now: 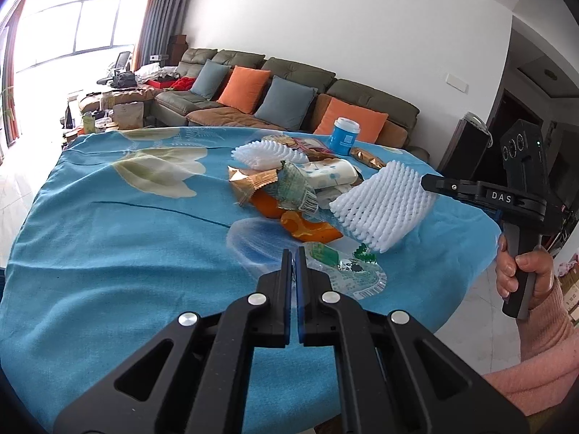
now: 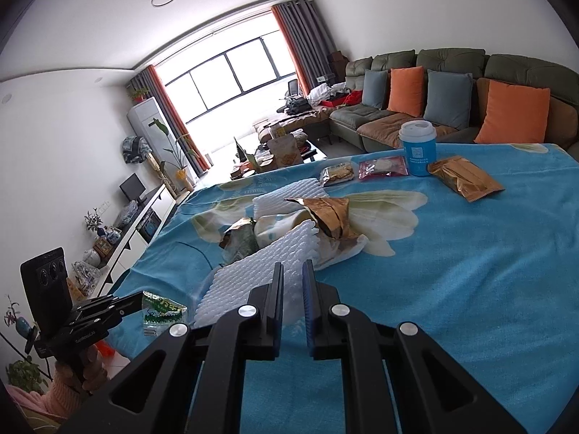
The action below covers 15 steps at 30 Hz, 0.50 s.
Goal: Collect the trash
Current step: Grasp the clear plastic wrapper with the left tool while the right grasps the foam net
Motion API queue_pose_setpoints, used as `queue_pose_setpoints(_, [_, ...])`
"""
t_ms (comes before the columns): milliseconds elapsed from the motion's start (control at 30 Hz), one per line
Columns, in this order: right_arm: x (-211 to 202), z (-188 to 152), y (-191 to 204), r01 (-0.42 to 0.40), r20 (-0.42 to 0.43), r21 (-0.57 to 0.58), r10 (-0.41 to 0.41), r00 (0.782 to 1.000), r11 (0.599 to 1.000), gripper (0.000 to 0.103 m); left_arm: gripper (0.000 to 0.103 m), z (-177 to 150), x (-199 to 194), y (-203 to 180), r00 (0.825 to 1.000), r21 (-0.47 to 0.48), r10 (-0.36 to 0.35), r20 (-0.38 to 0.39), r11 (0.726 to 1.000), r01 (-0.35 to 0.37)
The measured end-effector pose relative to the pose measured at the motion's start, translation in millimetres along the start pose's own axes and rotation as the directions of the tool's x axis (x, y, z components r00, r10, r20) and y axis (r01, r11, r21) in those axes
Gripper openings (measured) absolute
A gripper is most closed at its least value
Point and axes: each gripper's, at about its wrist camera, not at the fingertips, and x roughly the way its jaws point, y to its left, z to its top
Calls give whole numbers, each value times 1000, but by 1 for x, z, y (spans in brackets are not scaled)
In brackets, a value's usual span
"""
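My table (image 1: 108,238), under its blue flowered cloth, carries the whole job: a heap of trash (image 1: 289,184) sits past the middle of it, away from me, with a blue cup (image 1: 343,137) and a few packets further back toward the sofa (image 1: 296,83).

The biggest piece in play is the white foam net (image 1: 383,206). My right gripper (image 2: 292,285) is clamped on one end of it, and it hangs clear of the cloth, its long axis running down and away from the pinch, slanting toward the heap. That piece is secured, I judge; it only needs carrying off.

Smaller and closer is the green-and-clear wrapper (image 1: 347,271), lying flat on the cloth. My left gripper (image 1: 294,256) has its jaws pressed together with nothing between them that I can see, and the wrapper lies just beyond and to the right of the tips, its length running away to the right. In the right wrist view the same wrapper (image 2: 163,311) sits right at the left tips. So the left hand is the nearer one for it; I'd have to spread the jaws and shift slightly right to get an edge.
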Motion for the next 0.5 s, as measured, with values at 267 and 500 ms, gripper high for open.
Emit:
queue_pose_setpoints(267, [10, 9, 35, -90, 5, -52, 90, 996, 995, 9, 3, -1, -36, 23, 995, -52, 84, 60, 995, -81])
queue_pose_setpoints(500, [40, 11, 75, -175, -32, -89, 173, 984, 980, 9, 3, -5, -72, 44, 982, -107, 163, 99, 983, -152])
